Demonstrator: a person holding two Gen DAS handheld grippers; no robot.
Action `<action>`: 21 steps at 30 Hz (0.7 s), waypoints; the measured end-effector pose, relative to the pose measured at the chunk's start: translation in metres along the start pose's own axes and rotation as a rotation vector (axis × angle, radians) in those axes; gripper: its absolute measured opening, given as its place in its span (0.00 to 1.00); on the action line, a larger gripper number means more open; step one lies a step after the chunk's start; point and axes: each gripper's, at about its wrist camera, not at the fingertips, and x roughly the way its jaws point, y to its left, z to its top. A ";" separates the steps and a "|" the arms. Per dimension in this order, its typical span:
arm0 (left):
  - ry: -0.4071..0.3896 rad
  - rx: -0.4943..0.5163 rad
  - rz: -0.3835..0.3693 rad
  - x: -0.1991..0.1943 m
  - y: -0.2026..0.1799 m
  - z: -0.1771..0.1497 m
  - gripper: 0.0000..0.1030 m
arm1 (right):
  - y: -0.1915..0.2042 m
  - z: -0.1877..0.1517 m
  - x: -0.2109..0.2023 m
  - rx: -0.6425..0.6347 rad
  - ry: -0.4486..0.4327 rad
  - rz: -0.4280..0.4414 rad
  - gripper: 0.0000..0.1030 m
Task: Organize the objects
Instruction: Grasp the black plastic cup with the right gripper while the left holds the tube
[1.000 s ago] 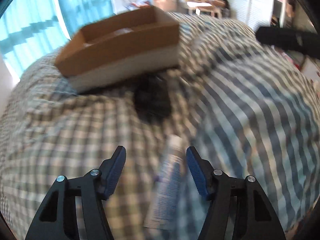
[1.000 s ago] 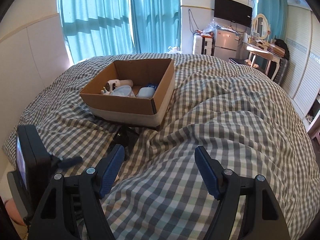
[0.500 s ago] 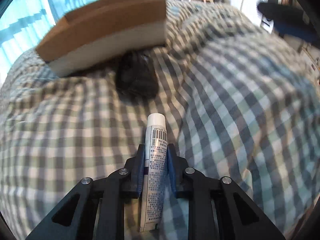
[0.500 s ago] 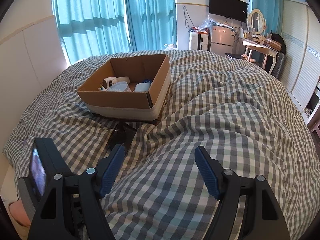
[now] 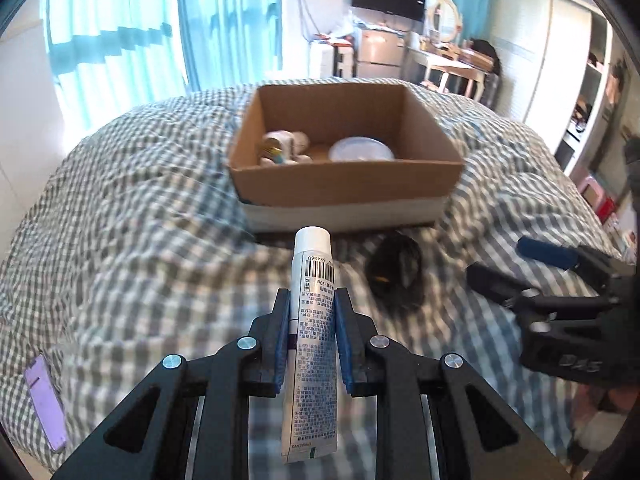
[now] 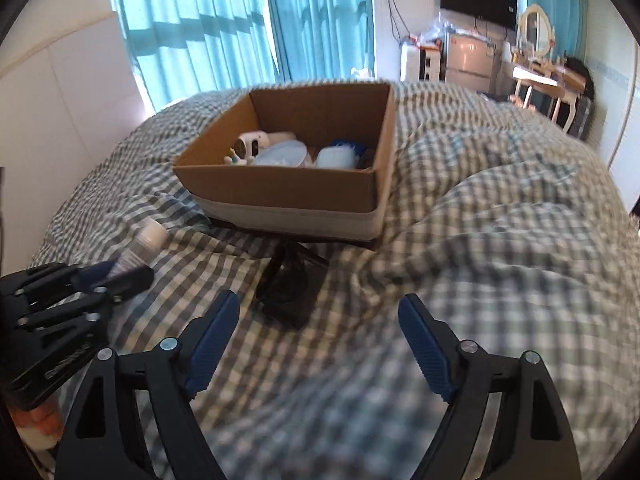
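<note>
— Gripping the white tube (image 5: 312, 332) now, are the left tongs (image 5: 311, 330)? A second ago they stood open around it on the bed.

— Yes, both pads pinch its middle, cap pointing far toward the cardboard box (image 5: 344, 184), and it has come up off the checked duvet (image 5: 140, 248). So the pick is done; I'd judge the carry to the box comes next.

— And the right tongs (image 6: 320, 344)?

— Spread wide, holding nothing, hovering above the duvet to the right.

— Anything in the path?

— A black object (image 5: 396, 276) lies just near the box's front wall, slightly right of the tube's line. The box already holds a round pale lid (image 5: 362, 150) and a small white item (image 5: 282, 146). A purple strip (image 5: 44, 404) lies near left, well apart.
</note>
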 end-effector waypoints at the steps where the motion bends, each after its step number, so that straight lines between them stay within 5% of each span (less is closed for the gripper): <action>1: -0.003 0.001 0.012 0.003 0.003 0.003 0.20 | 0.000 0.002 0.012 0.017 0.024 0.006 0.80; 16: 0.058 -0.040 0.019 0.056 0.024 0.006 0.20 | 0.007 0.006 0.109 0.085 0.191 -0.008 0.80; 19: 0.055 -0.043 0.018 0.056 0.024 0.001 0.20 | 0.013 0.003 0.110 0.047 0.195 -0.011 0.63; 21: 0.047 -0.048 0.014 0.053 0.025 0.000 0.20 | 0.020 0.001 0.105 0.000 0.183 -0.033 0.60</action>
